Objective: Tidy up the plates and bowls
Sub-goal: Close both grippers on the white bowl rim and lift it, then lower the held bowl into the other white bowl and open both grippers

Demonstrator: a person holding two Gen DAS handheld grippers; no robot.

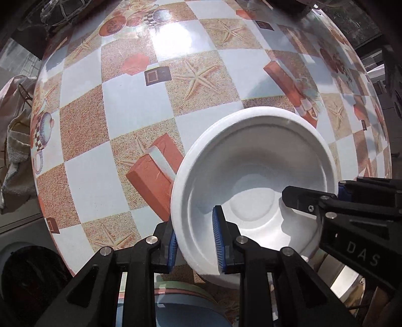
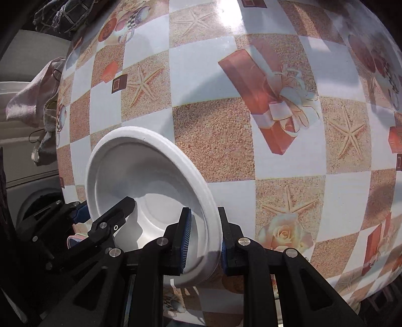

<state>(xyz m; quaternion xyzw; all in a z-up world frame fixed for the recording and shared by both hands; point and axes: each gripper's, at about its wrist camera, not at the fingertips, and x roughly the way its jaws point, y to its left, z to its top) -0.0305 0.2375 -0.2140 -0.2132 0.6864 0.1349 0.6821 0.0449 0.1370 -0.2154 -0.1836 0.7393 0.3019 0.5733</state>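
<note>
A white foam bowl [image 1: 253,161] is held above the checkered tablecloth [image 1: 130,105]. My left gripper [image 1: 194,241] is shut on its near-left rim, one finger inside and one outside. My right gripper [image 1: 311,196] grips the bowl's right rim in the left wrist view. In the right wrist view the same bowl [image 2: 140,161] sits at lower left, my right gripper [image 2: 203,241] is shut on its right rim, and my left gripper [image 2: 105,213] holds its left rim.
The tablecloth [image 2: 276,151] shows starfish, gift boxes and roses. A light blue round dish [image 1: 183,309] lies below my left gripper. Cloths [image 1: 15,140] hang off the table's left side. A dark netted object [image 1: 62,10] sits at the far left corner.
</note>
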